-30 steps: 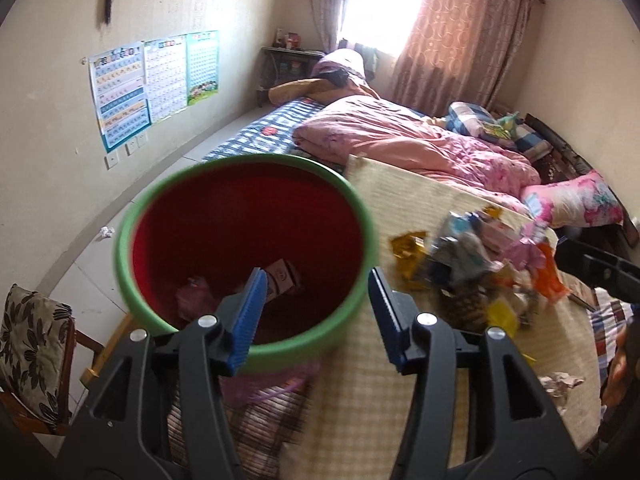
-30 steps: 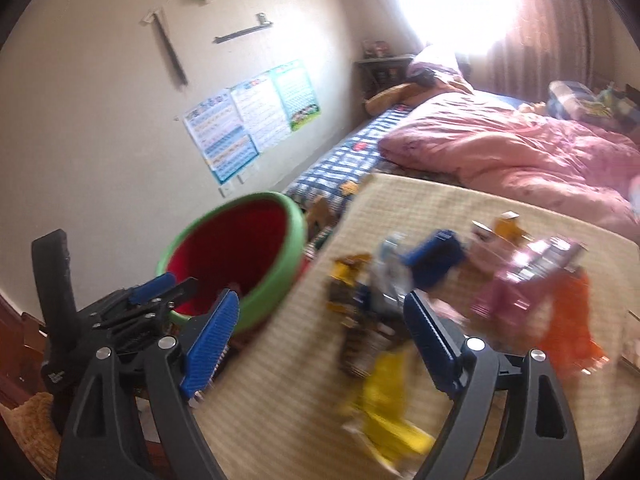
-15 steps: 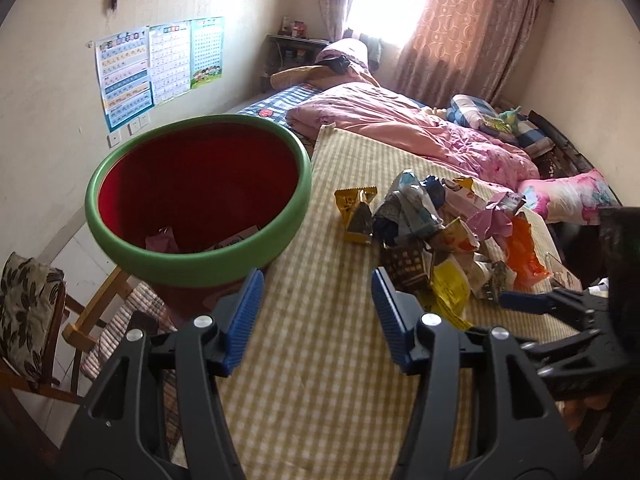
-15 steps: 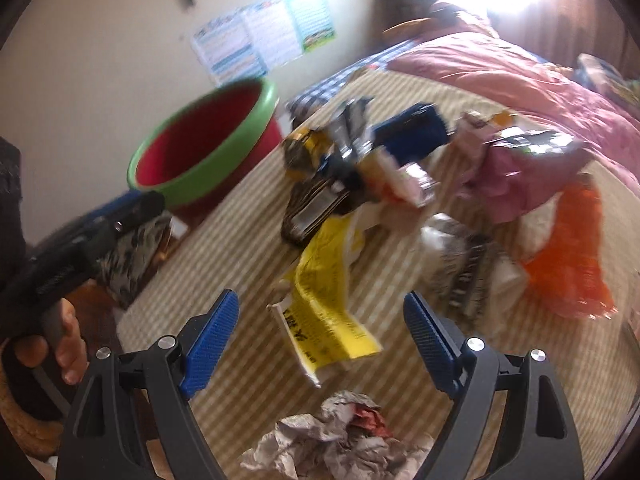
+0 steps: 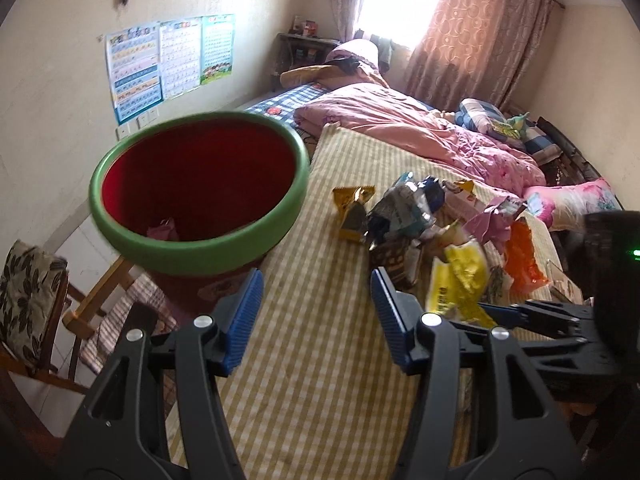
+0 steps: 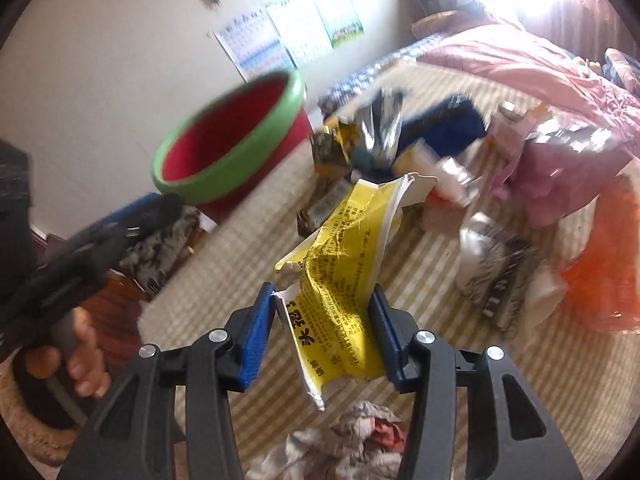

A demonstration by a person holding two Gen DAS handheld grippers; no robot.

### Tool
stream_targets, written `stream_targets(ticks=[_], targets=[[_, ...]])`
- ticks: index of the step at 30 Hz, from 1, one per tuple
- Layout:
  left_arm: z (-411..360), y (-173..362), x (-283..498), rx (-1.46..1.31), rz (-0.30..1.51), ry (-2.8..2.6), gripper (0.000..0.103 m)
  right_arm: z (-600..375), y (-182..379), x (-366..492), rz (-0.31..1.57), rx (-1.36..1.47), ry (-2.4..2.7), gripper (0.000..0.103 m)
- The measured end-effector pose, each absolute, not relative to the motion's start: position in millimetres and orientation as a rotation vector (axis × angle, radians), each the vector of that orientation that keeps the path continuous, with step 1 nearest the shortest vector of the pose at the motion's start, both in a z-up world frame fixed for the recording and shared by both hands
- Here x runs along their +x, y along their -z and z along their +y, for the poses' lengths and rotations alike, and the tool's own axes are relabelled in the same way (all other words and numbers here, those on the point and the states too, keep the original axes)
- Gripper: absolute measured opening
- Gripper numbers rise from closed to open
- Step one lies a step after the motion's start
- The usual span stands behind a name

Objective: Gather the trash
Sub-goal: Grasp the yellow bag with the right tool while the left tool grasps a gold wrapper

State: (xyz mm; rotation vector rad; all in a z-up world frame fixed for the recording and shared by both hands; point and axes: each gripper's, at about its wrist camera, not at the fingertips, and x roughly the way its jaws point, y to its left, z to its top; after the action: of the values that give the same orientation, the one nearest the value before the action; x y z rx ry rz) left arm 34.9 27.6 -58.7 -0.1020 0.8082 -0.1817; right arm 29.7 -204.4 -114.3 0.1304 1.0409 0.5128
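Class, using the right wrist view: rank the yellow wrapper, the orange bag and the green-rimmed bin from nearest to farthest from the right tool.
1. Yellow wrapper: between the right tool's fingers.
2. Orange bag: on the striped cloth, off to the right.
3. Green-rimmed bin: farthest, upper left, beyond the cloth's edge.

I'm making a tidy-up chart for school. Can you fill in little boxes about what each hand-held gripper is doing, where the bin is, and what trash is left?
right hand-held gripper: jaws around the yellow wrapper, closing in; firm grip not certain
left hand-held gripper: open, empty, above the checked tablecloth
bin: red with green rim, at the table's left edge, a little trash inside
trash left: wrapper pile, orange bag, crumpled paper
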Motion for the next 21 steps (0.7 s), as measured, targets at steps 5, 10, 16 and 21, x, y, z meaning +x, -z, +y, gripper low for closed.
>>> stream_targets(ticks=[5, 10, 16, 21], targets=[[7.4, 57.0, 68.3, -0.072, 0.804, 0.233, 0.054, -225.2, 93.1, 17.1, 0.989, 0.175, -0.497, 0.046], [-12.4, 78.2, 112.5, -0.054, 0.867, 0.247, 0.054, -241.7, 84.7, 11.1, 0.967, 0.241, -0.478, 0.047], [-26.1, 100.1, 147.4, -0.012, 0.916, 0.235, 0.039, -267.2, 86.0, 4.3, 0.971, 0.286, -0.456, 0.047], [-36.5, 116.5, 165.9, 0.019, 0.959, 0.245, 0.029, -269.3, 88.5, 13.1, 0.976, 0.307, -0.444, 0.047]])
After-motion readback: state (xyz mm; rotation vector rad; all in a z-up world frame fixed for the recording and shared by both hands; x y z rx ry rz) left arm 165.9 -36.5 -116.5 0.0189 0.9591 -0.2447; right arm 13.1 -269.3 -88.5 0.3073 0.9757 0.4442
